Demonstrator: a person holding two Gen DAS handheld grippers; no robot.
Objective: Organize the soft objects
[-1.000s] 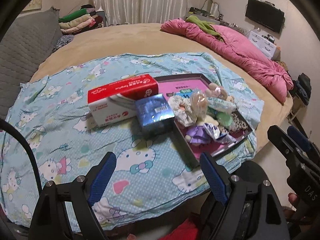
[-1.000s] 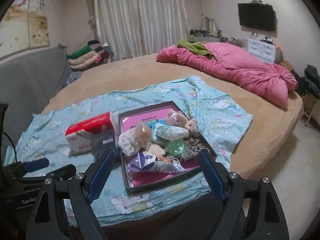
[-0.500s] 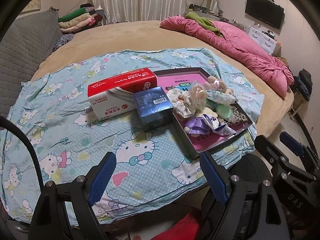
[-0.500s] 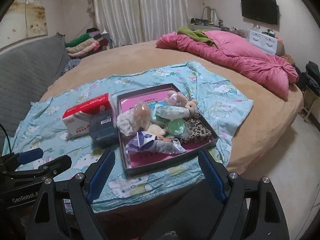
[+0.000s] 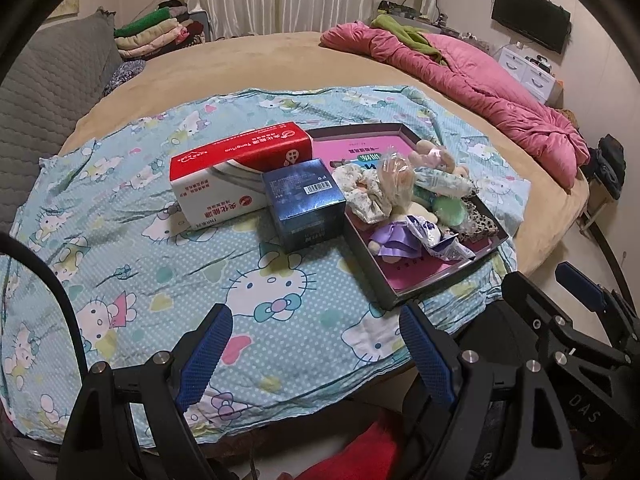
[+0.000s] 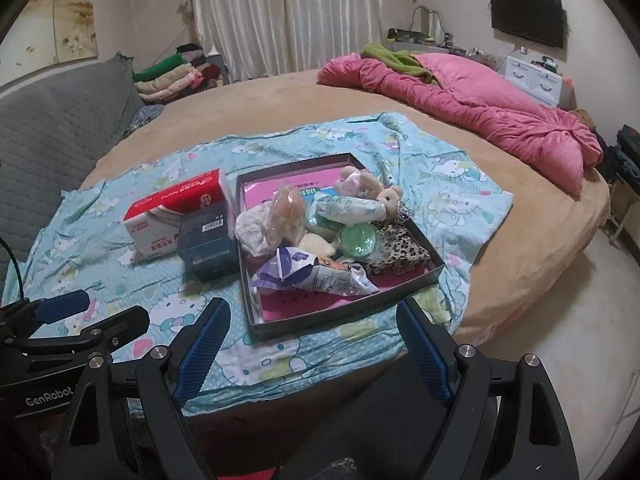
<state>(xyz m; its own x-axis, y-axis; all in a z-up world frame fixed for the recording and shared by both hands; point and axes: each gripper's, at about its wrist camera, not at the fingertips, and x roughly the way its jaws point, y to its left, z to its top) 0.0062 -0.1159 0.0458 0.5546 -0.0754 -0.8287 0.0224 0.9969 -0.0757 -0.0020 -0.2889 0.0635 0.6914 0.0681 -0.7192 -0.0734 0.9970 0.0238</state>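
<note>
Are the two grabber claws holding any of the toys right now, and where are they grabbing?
No. The left gripper and the right gripper are both open and empty, short of the tray of soft toys.

Boxes [image 5: 298, 204] tight against tray [image 5: 404, 296]

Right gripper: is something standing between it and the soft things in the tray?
Nothing visible does. The right gripper is open, and only the low near wall of the tray lies before the soft things.

Dim warm indoor light, soft shadows, sharp centre, heavy fisheye-bent dark edges
</note>
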